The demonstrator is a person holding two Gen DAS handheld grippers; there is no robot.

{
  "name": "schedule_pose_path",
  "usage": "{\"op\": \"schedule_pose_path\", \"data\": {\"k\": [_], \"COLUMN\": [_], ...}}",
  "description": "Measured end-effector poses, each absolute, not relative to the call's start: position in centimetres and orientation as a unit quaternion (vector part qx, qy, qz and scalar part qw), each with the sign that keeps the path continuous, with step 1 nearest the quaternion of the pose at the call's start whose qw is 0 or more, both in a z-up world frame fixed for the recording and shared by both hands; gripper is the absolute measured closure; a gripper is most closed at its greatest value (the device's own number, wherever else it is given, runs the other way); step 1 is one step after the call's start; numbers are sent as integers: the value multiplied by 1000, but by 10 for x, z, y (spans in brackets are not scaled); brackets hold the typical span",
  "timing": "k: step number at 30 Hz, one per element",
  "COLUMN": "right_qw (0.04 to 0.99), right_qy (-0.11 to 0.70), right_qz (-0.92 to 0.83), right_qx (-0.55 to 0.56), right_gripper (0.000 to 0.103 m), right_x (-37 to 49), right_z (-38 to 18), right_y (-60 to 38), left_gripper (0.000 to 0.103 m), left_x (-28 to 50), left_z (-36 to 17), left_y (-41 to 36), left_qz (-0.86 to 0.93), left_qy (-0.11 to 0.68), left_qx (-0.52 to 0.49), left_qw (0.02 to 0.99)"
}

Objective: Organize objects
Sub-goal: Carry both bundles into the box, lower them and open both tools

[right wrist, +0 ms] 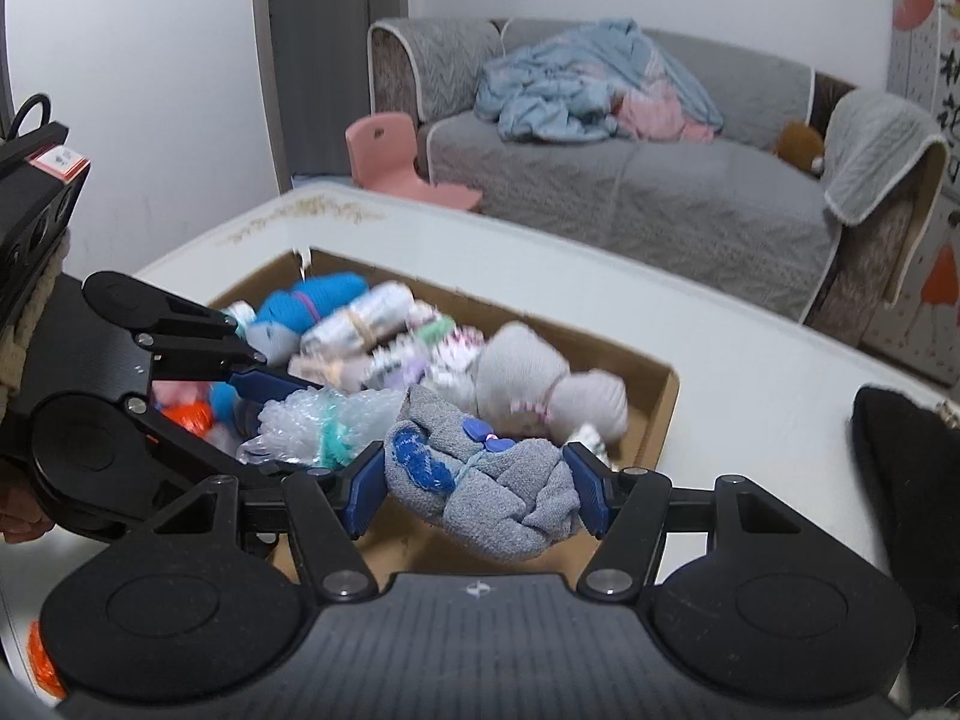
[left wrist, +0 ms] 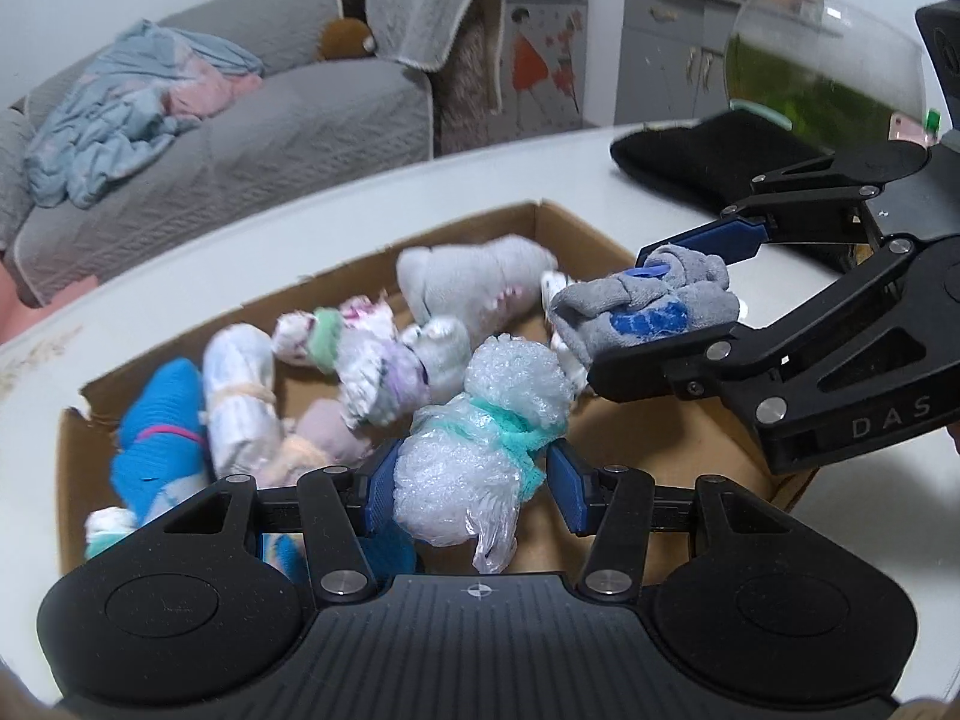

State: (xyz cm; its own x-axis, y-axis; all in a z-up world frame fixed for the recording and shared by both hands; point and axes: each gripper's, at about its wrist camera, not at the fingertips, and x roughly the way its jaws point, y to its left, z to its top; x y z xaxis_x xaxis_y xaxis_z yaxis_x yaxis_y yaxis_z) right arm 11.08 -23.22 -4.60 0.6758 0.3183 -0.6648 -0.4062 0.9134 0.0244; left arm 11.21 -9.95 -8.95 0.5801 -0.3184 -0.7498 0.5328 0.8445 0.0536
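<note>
A cardboard box (left wrist: 600, 234) on the white table holds several rolled sock bundles, among them a blue one (left wrist: 159, 420) and a pale grey one (left wrist: 474, 276). My left gripper (left wrist: 471, 480) is shut on a clear bubble-wrap bundle tied with teal (left wrist: 480, 438), held over the box. My right gripper (right wrist: 477, 483) is shut on a grey sock bundle with blue patches (right wrist: 480, 480), also over the box. The right gripper (left wrist: 654, 306) shows in the left wrist view with the grey bundle (left wrist: 648, 300). The left gripper (right wrist: 270, 408) and bubble-wrap bundle (right wrist: 318, 420) show in the right wrist view.
A black cloth (left wrist: 690, 156) lies on the table beyond the box, beside a glass bowl of green water (left wrist: 822, 78). A grey sofa (right wrist: 630, 180) with crumpled blue clothes and a pink child's chair (right wrist: 396, 162) stand behind the table.
</note>
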Motion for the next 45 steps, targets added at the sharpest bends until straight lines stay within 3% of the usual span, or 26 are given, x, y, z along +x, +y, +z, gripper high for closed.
{"op": "schedule_pose_path", "data": {"k": [22, 35, 45], "right_qw": [891, 891, 894], "right_qy": [391, 390, 383], "right_qz": [221, 217, 216], "right_qx": [-68, -81, -82], "right_gripper": [42, 28, 26], "right_x": [145, 142, 137], "right_z": [-67, -60, -51], "right_y": [-249, -249, -250], "left_gripper": [37, 27, 19], "left_x": [139, 140, 134], "left_z": [-110, -108, -99], "left_y": [-108, -108, -109], "left_qz": [-229, -224, -224], "left_qy": [407, 414, 413], "left_qx": [132, 121, 111], "left_qw": [875, 874, 876]}}
